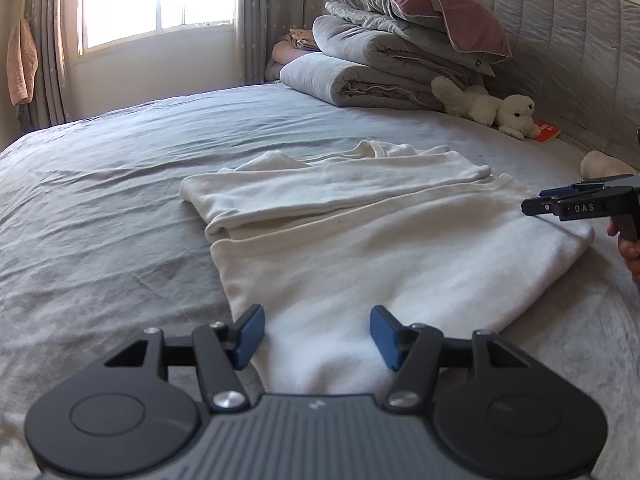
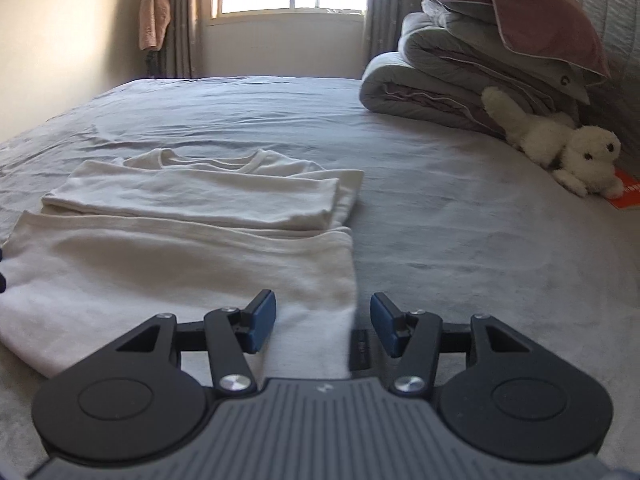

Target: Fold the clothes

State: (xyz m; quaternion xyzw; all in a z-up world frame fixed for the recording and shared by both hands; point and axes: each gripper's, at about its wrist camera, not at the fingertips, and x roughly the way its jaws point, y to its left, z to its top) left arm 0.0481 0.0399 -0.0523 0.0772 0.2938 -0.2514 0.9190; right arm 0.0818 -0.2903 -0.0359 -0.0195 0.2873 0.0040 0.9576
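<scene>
A half-folded white shirt [image 1: 360, 216] lies on a grey bed [image 1: 100, 200]. Both grippers, left [image 1: 317, 334] and right [image 2: 323, 326], hover at its near hem, jaws apart, clamping nothing. The right gripper's side reads "DAS".

The shirt [image 1: 360, 220] lies flat on the bed [image 1: 100, 200], sleeves folded across its upper part. Behind it, against the headboard [image 1: 560, 40], folded quilts [image 1: 380, 72] are stacked with a pillow [image 1: 412, 4] on top (a plush toy [image 1: 488, 108] lies just before the stack). The left gripper [image 1: 318, 336] straddles the shirt's near edge; the right gripper [image 2: 323, 326] straddles its right edge.
</scene>
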